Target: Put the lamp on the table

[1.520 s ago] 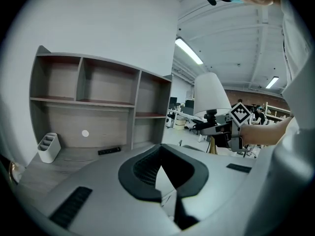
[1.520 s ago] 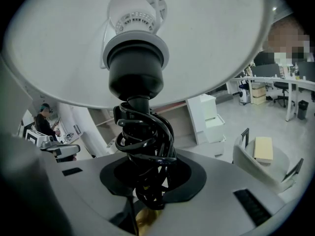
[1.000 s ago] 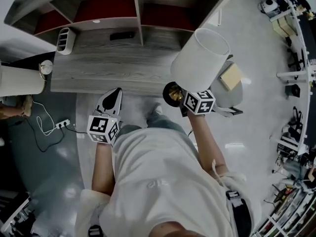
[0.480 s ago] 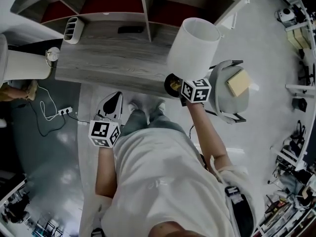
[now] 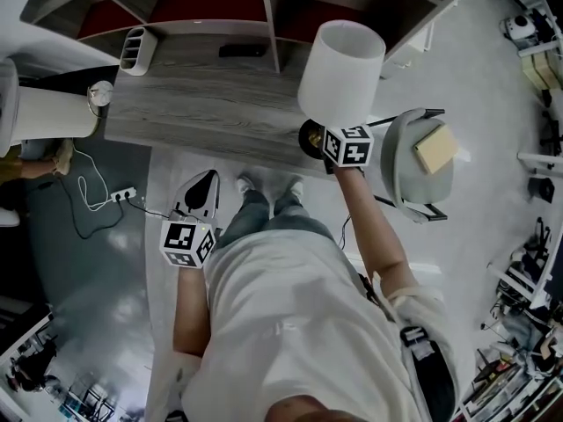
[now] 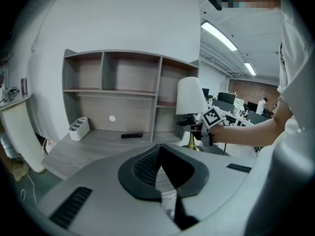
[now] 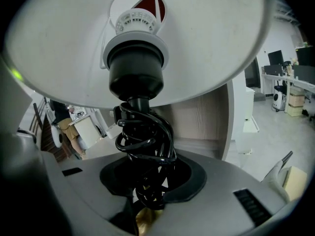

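White-shaded lamp (image 5: 341, 69), brass base (image 5: 310, 137), black cord (image 7: 145, 146).

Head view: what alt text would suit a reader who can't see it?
Seen from above, a person's right gripper holds a white-shaded brass lamp upright over the front edge of a grey wooden table. The left gripper hangs empty above the floor.

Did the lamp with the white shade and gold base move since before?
Yes. In the head view the white-shaded lamp has moved in toward the grey wooden desk; its shade now overlaps the shelf unit behind, which it earlier stopped short of.
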Demonstrator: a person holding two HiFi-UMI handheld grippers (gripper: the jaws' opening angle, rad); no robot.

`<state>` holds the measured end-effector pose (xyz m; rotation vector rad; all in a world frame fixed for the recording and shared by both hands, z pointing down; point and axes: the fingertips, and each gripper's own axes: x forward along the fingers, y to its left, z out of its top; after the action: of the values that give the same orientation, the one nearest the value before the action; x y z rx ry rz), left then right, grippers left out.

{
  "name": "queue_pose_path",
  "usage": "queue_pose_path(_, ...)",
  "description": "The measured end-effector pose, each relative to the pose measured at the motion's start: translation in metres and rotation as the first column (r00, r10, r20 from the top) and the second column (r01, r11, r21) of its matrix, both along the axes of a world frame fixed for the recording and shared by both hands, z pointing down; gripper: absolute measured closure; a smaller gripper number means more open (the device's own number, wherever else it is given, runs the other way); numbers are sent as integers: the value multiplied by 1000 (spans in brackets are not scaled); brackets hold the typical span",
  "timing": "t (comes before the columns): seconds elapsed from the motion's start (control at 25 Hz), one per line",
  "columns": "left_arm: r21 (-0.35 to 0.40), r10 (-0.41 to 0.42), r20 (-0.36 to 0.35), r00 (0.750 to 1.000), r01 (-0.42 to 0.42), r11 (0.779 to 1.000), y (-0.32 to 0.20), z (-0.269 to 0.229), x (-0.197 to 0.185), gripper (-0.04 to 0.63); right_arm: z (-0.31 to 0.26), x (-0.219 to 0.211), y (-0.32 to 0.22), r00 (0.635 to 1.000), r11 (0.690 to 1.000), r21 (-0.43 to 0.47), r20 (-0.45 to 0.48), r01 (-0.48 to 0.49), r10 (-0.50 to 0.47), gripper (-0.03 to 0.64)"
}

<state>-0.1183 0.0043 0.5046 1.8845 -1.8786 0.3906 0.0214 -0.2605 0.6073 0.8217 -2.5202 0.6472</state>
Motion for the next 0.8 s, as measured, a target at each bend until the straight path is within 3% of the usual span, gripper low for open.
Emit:
queue_pose_path(0.48,-33,-10,-4,1000,9,999,17,9,-30,581,23,-30,-20,999,999,19,-30,-34,34,492)
queue_pose_path(0.8,-50,-13,-11,1000,12,999,25,15,-53,581,33,-52,-29,998,996,85,-53,-37,42,491)
